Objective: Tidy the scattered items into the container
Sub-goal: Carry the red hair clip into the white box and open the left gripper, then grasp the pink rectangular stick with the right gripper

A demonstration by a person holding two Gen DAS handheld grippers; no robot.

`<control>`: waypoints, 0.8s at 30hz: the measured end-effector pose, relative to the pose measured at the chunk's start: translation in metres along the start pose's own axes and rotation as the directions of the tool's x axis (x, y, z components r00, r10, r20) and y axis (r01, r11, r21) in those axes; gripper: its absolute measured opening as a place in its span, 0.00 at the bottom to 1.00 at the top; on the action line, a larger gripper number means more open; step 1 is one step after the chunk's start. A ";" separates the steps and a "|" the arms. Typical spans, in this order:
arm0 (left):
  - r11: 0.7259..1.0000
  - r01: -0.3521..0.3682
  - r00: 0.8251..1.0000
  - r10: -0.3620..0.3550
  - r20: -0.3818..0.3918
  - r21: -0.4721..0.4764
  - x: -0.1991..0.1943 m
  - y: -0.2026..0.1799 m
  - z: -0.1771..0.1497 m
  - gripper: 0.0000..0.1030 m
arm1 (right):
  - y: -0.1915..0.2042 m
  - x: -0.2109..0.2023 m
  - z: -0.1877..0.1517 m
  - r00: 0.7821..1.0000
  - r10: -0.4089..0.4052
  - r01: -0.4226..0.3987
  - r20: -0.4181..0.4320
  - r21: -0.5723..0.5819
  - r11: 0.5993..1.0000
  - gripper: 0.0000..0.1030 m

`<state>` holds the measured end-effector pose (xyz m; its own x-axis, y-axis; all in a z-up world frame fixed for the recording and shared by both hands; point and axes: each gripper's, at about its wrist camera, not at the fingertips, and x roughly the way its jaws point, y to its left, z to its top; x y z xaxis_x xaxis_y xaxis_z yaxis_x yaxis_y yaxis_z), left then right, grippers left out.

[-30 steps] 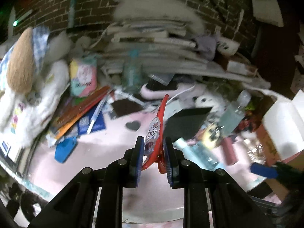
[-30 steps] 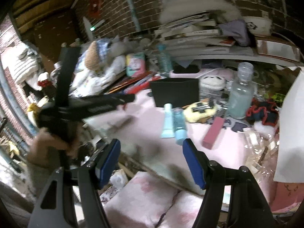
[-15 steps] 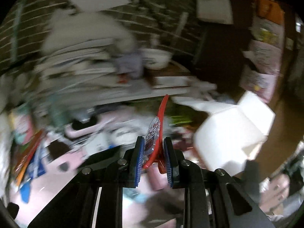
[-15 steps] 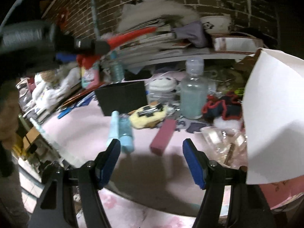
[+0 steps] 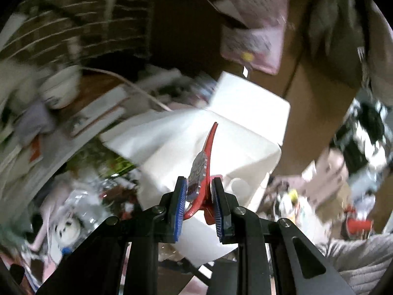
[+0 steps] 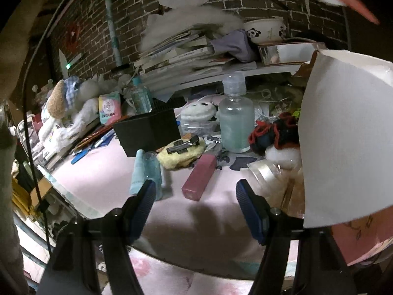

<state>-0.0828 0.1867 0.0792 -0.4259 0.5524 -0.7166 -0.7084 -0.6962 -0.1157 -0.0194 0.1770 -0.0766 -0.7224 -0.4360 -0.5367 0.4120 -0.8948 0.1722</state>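
The red hair clip [image 5: 205, 172] is sitting pinched between the left gripper [image 5: 199, 204]'s nearly closed pads, its long axis pointing straight ahead at the white box [image 5: 235, 132] just beyond. A second ago it was facing the cluttered pink table; now it's swinging over the box. The right gripper [image 6: 196, 204] is hanging half-open, empty, above the pink tube [image 6: 199, 177], left of the box.

You are looking at a lived-in home room: dark brick wall [image 6: 258, 2] along the top of the frame, leaning stack of books and papers [image 6: 186, 51] upper centre, beige-eared plush dog [image 6: 66, 98] at left, cluttered pink tabletop [image 6: 103, 172].
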 end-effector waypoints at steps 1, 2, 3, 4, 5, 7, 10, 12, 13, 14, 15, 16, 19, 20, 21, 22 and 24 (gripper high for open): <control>1.000 -0.009 1.000 0.009 -0.028 0.020 0.006 -0.004 0.004 0.15 | 0.000 0.000 0.000 1.000 0.003 -0.003 0.000 0.005 1.000 0.63; 0.999 -0.019 0.998 0.021 -0.054 0.038 0.012 -0.007 0.007 0.15 | -0.001 -0.001 -0.001 1.000 0.007 -0.007 -0.001 0.010 1.000 0.63; 0.998 -0.028 0.997 0.032 -0.076 0.050 0.018 -0.008 0.009 0.15 | -0.001 -0.001 -0.002 1.000 0.011 -0.011 -0.002 0.014 1.000 0.63; 0.997 -0.036 0.993 0.043 -0.110 0.062 0.027 -0.010 0.014 0.15 | -0.001 -0.002 -0.002 1.000 0.014 -0.014 -0.004 0.016 1.000 0.63; 0.997 -0.041 0.990 0.049 -0.132 0.067 0.032 -0.011 0.016 0.15 | -0.002 -0.002 -0.003 1.000 0.015 -0.015 -0.004 0.018 1.000 0.63; 0.994 -0.060 0.981 0.074 -0.177 0.087 0.045 -0.013 0.019 0.15 | -0.002 -0.002 -0.003 1.000 0.016 -0.016 -0.005 0.019 1.000 0.63; 0.994 -0.071 0.968 0.089 -0.235 0.087 0.060 -0.012 0.022 0.15 | -0.002 -0.003 -0.004 1.000 0.020 -0.020 -0.009 0.022 1.000 0.63; 0.991 -0.098 0.957 0.119 -0.266 0.091 0.071 -0.011 0.022 0.15 | -0.003 -0.003 -0.006 1.000 0.020 -0.019 -0.012 0.024 1.000 0.63; 0.990 -0.106 0.953 0.128 -0.275 0.094 0.074 -0.010 0.022 0.15 | -0.003 -0.003 -0.007 1.000 0.019 -0.018 -0.012 0.027 0.999 0.63; 0.989 -0.113 0.948 0.137 -0.287 0.099 0.077 -0.009 0.021 0.15 | -0.004 -0.004 -0.008 1.000 0.018 -0.018 -0.011 0.032 0.999 0.63; 0.988 -0.116 0.945 0.142 -0.296 0.105 0.080 -0.010 0.020 0.15 | -0.005 -0.004 -0.009 1.000 0.019 -0.018 -0.009 0.036 0.999 0.63; 0.987 -0.116 0.943 0.143 -0.302 0.108 0.083 -0.007 0.020 0.15 | -0.006 -0.005 -0.009 1.000 0.018 -0.018 -0.009 0.040 0.999 0.63; 0.982 -0.131 0.934 0.168 -0.316 0.135 0.092 -0.009 0.018 0.15 | -0.008 -0.006 -0.011 1.000 0.016 -0.015 -0.011 0.049 0.999 0.63; 0.981 -0.135 0.932 0.174 -0.319 0.142 0.093 -0.010 0.018 0.15 | -0.009 -0.006 -0.011 1.000 0.016 -0.015 -0.011 0.052 0.999 0.63; 0.979 -0.137 0.928 0.180 -0.326 0.150 0.096 -0.012 0.018 0.15 | -0.009 -0.006 -0.011 1.000 0.014 -0.014 -0.011 0.053 0.998 0.63; 0.977 -0.141 0.925 0.187 -0.330 0.157 0.097 -0.012 0.019 0.15 | -0.010 -0.005 -0.010 1.000 0.013 -0.012 -0.011 0.053 0.999 0.63; 0.971 -0.155 0.921 0.208 -0.329 0.179 0.099 -0.014 0.020 0.16 | -0.011 -0.006 -0.011 1.000 0.008 -0.008 -0.007 0.055 0.998 0.63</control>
<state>-0.1260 0.2606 0.0231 -0.3545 0.2130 -0.9105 -0.7229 -0.6800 0.1224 -0.0133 0.1902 -0.0841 -0.7152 -0.4427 -0.5408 0.3863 -0.8953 0.2219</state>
